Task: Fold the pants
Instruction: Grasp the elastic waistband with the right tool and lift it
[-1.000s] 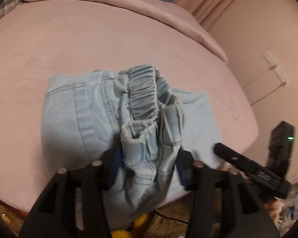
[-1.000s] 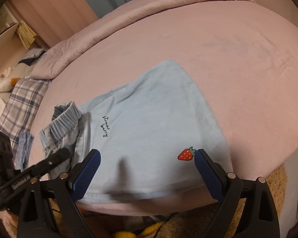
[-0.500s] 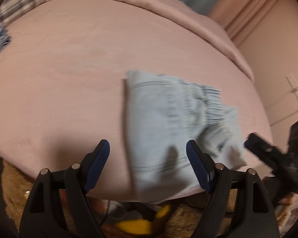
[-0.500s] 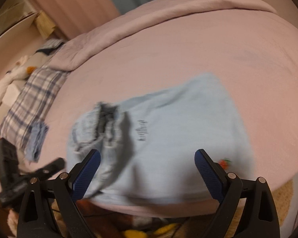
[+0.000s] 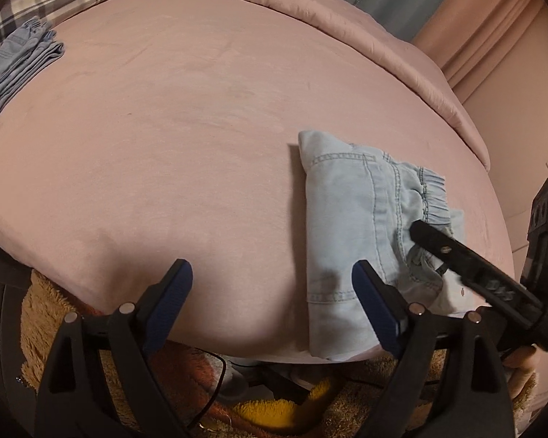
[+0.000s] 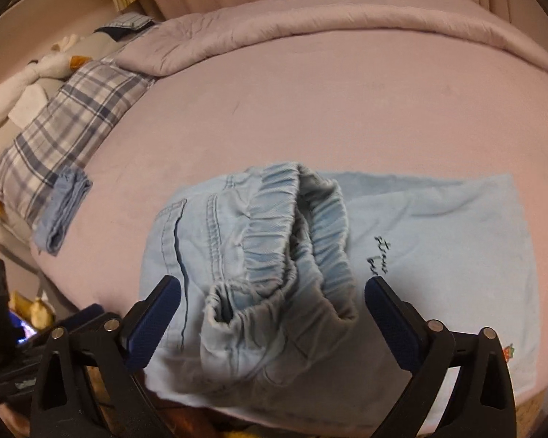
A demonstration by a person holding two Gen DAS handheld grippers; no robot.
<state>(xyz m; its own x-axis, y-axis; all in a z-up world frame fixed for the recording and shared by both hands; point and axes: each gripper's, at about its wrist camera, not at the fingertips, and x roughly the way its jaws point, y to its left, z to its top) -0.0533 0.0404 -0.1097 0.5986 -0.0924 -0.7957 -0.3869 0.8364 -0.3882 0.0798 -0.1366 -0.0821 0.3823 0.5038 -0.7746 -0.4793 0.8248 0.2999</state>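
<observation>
Light-blue pants point(image 6: 259, 255) lie part-folded on the pink bed point(image 5: 164, 146); both the left gripper point(image 5: 272, 284) and the right gripper point(image 6: 272, 306) gape empty; best pinch the bunched waistband point(image 6: 292, 226) squarely, then flatten.

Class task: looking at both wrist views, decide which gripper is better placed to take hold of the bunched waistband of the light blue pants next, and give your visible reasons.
Right. The right gripper is open with the waistband bunched between its fingers. The left gripper is also open, but mostly over the bare pink bed cover; the pants lie off to its right.
</observation>
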